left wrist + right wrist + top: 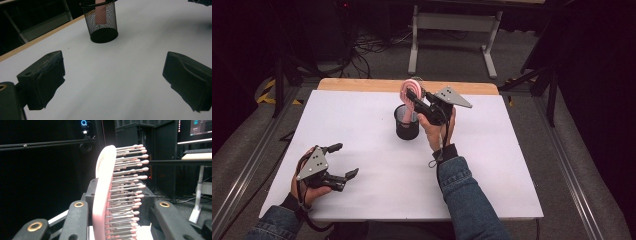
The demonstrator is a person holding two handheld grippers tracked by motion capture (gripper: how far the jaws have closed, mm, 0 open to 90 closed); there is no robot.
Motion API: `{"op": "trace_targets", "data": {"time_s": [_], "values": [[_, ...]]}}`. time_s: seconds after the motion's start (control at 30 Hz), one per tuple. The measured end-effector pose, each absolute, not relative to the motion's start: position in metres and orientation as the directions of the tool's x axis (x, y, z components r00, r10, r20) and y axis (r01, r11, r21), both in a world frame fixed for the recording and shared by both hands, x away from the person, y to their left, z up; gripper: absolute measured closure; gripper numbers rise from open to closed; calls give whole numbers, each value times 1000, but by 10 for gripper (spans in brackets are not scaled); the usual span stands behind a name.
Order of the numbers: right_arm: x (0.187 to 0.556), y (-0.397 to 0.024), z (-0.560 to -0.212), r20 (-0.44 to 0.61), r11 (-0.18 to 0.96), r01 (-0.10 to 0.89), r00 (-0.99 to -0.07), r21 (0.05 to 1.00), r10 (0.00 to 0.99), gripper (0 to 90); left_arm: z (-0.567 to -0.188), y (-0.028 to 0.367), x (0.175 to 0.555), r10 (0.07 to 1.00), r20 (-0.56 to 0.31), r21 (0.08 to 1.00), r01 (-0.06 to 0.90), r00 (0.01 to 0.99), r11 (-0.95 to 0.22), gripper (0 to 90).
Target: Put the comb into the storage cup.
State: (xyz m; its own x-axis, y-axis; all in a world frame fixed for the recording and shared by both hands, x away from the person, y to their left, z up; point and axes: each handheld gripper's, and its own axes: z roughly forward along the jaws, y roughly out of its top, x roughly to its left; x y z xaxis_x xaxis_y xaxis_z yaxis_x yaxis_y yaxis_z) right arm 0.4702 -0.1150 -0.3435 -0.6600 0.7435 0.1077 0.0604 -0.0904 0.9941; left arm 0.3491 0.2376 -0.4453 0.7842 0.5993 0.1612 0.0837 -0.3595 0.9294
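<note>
High view: the right gripper [412, 98] is clamping a pink brush [406, 90] upright, directly over the mesh cup [407, 125]; the left gripper [343, 160] is idling wide open and empty, well apart.
Left gripper view: the brush's handle is sitting inside the cup [101, 22], its head cut off.
Right gripper view: bristles are pointing right; the cup is hidden below.

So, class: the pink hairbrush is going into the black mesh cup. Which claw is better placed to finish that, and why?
The right claw. It is shut on the hairbrush, right above the mesh cup. The left claw hovers open near the table's front-left corner.
</note>
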Motion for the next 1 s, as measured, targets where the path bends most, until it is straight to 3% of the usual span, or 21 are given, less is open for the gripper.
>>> {"op": "trace_targets", "data": {"time_s": [1.0], "values": [[472, -116, -370, 177, -118, 133, -661, 984, 729, 633, -445, 237, 349, 598, 155, 930, 89, 786, -358, 54]]}}
